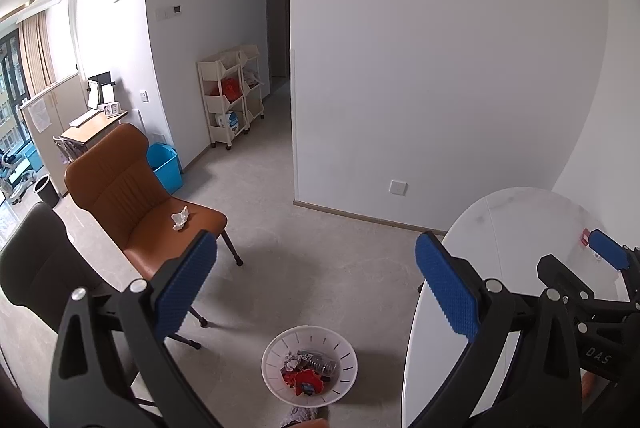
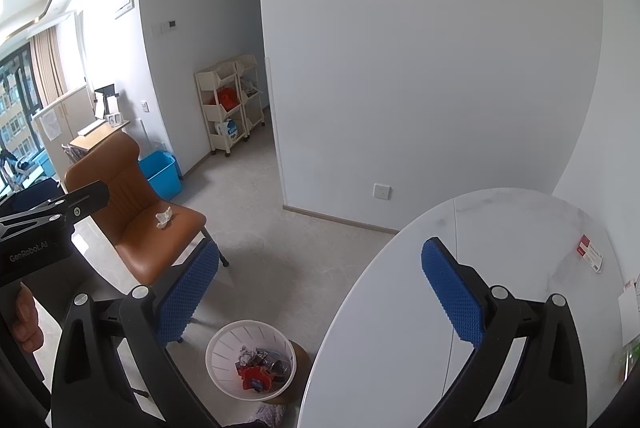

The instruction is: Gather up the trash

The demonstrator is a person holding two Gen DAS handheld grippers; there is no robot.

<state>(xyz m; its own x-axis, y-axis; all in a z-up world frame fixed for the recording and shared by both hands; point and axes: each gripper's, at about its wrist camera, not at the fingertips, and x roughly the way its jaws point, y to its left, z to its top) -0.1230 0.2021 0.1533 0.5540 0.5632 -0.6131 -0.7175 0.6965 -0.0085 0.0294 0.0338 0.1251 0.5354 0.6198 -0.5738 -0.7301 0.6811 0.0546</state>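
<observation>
1. both jaws stand released and empty: left gripper (image 1: 316, 288), right gripper (image 2: 320, 292).
2. trash left: one tissue (image 1: 180, 218) on the chair (image 1: 132, 195), beyond the left finger; one red-white packet (image 2: 591, 253) on the desk (image 2: 500, 228), right of the right jaws.
3. one bin (image 1: 309, 364) sits on the floor below both jaws, already part full.
4. risks, as i judge: the soft tissue may slip from a shallow pinch; the flat packet may skid across the smooth desk instead of lifting.
</observation>
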